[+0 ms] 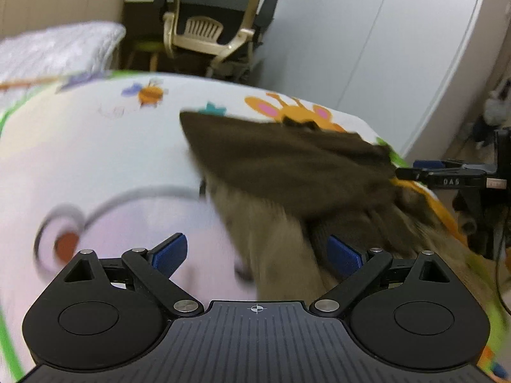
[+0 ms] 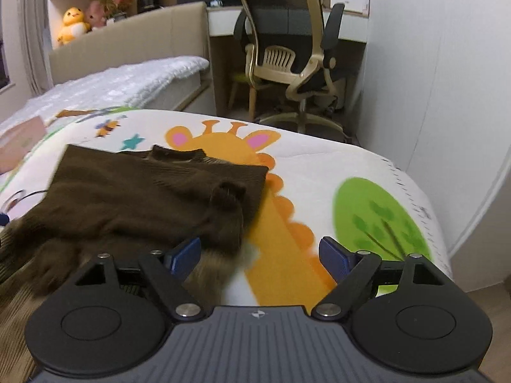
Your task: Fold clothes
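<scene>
A dark brown knitted sweater (image 2: 143, 198) lies partly folded on a cartoon-print blanket (image 2: 319, 172), its sleeve end (image 2: 226, 194) doubled over the body. In the left wrist view the same sweater (image 1: 287, 166) is blurred and spreads to the right. My left gripper (image 1: 258, 255) is open just above the sweater's lower hem, nothing between its blue pads. My right gripper (image 2: 260, 255) is open too, hovering over the giraffe print with its left pad (image 2: 185, 255) near the sweater's edge. The right gripper (image 1: 447, 178) also shows at the right edge of the left wrist view.
A beige and black office chair (image 2: 287, 54) stands beyond the blanket by a desk. A bed with a white quilt (image 2: 127, 76) lies at the left, plush toys (image 2: 76, 22) on a shelf behind. A white wall (image 2: 431, 79) bounds the right side.
</scene>
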Demonstrator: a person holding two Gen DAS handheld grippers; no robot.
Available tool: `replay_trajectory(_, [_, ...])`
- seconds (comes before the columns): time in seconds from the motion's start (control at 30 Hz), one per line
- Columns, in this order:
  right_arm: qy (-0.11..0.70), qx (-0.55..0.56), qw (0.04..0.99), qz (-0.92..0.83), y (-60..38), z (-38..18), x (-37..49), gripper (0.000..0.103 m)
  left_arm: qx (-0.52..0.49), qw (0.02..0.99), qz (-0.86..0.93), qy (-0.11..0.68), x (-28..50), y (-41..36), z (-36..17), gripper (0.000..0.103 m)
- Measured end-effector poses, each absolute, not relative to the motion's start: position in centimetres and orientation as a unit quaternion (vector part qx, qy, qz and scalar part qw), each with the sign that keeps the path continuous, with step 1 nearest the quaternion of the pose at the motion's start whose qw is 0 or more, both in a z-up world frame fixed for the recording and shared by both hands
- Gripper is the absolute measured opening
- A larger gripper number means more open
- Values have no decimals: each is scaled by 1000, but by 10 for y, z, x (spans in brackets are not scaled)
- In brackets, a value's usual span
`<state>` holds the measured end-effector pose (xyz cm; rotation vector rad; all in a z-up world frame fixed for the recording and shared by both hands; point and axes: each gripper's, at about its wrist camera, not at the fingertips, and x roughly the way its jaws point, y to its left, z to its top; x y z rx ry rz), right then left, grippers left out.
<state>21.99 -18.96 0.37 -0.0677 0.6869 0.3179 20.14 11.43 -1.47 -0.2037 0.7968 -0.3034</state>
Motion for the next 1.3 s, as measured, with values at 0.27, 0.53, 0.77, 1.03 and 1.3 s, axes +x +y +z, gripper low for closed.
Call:
replay_trajectory(0.27, [312,-115,924,191,-202,19,82,83,-147,883,-190,404,94,125,-24,97])
replay_trajectory(0.53, [321,-207,871,310,-153,-6,-23,83,-16,908,-197,370,25,63,-2,98])
replay_trajectory(0.77, [293,-239,865,331,-113,-24,-25,29,108,907,-196,358,-7,18,-2,99])
replay_trajectory(1.03, [202,-149,921,298,-132,49,-3,10,165,904,-171,356,-9,7,-15,99])
replay_trajectory(1.3, [202,-191,907,316,-135,39,-16,18,255,922,-54,288,7,14,-19,99])
